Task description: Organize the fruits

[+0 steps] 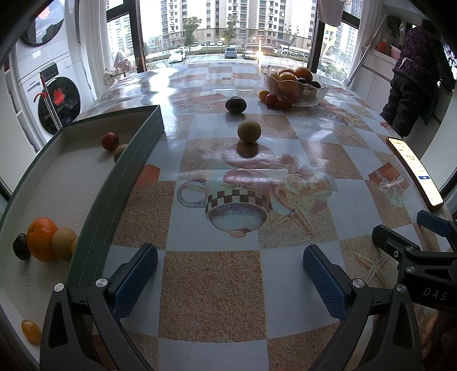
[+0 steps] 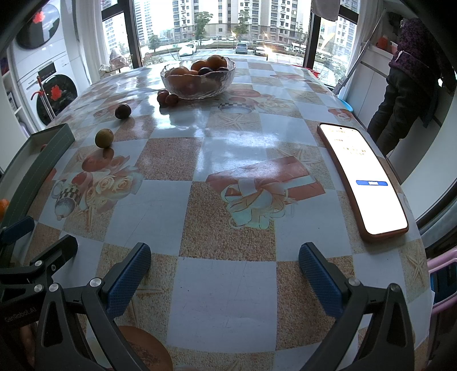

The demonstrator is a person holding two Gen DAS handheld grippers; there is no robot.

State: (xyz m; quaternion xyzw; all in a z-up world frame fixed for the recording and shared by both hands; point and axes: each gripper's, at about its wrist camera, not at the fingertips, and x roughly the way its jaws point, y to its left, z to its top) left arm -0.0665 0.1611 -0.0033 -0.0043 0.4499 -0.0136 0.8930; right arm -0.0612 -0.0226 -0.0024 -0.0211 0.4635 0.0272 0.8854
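A green-walled box (image 1: pixel 137 159) at the table's left holds several fruits: an orange (image 1: pixel 41 238), a tan fruit (image 1: pixel 63 243), a dark fruit (image 1: pixel 20 246), a red fruit (image 1: pixel 110 140). A yellow-green fruit (image 1: pixel 249 131) (image 2: pixel 104 138) and a dark plum (image 1: pixel 235 104) (image 2: pixel 123 110) lie loose on the table. A glass bowl (image 1: pixel 311 94) (image 2: pixel 225 81) of fruit stands farther back, small red fruits (image 1: pixel 271 98) (image 2: pixel 167 98) beside it. My left gripper (image 1: pixel 230 274) is open and empty, near the box's wall. My right gripper (image 2: pixel 224 271) is open and empty over the table's near side.
A lit phone (image 2: pixel 361 177) (image 1: pixel 414 171) lies near the table's right edge. A person (image 2: pixel 405 82) stands at a counter on the right. Washing machines (image 1: pixel 48 94) stand at the left. A window (image 2: pixel 222 25) is behind the table.
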